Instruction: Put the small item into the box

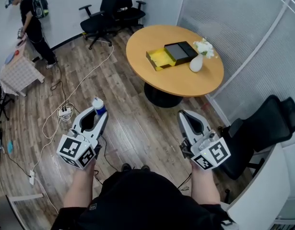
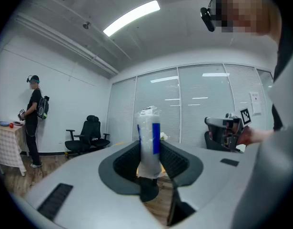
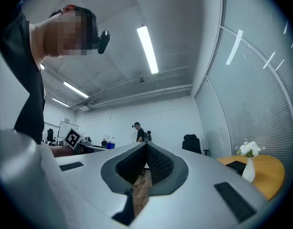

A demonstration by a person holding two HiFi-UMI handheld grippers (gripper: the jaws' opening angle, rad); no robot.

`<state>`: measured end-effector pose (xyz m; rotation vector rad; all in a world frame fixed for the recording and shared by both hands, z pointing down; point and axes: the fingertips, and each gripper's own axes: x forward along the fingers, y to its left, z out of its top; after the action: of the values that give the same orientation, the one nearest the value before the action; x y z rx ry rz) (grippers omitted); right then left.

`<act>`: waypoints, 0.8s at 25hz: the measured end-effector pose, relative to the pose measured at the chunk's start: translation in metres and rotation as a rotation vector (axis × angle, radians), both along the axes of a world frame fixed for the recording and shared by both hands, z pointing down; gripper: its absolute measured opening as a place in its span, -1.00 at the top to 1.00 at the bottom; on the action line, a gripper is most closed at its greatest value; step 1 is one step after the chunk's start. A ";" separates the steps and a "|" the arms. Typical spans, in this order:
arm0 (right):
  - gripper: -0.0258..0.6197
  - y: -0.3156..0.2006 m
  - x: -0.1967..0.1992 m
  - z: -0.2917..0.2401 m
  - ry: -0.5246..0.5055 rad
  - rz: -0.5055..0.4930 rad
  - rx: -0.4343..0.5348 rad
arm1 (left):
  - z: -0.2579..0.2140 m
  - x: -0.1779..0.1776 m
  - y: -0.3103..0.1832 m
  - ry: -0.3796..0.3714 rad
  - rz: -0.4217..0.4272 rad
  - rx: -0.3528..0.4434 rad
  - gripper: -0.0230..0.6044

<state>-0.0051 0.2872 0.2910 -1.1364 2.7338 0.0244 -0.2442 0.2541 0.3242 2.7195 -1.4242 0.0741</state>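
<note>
My left gripper [image 1: 96, 113] is clamped on the small item [image 2: 149, 142], which stands upright between the jaws. The right gripper [image 1: 184, 115] is pinched closed and empty. The box [image 1: 160, 58] sits open on the table [image 1: 176, 83], well ahead and off to the right. Can't tell what the item actually is, tbh.

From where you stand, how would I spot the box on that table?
Find the round wooden table. The box lies near its middle, left of the white flower vase. It alone is yellow and open, a black lid-like piece against it.
</note>
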 end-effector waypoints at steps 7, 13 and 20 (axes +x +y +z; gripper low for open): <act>0.81 0.017 0.028 0.003 -0.012 -0.008 0.000 | 0.003 0.030 0.012 0.010 0.008 0.003 0.51; 0.81 0.022 0.048 0.011 -0.032 0.005 -0.023 | 0.011 0.044 0.013 -0.010 0.011 -0.012 0.51; 0.81 0.002 0.056 0.020 -0.026 0.019 -0.062 | 0.017 0.054 -0.011 -0.014 0.031 -0.011 0.51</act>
<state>0.0513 0.2890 0.3112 -1.1710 2.7185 -0.0730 -0.1907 0.2429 0.3412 2.7380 -1.3813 0.1029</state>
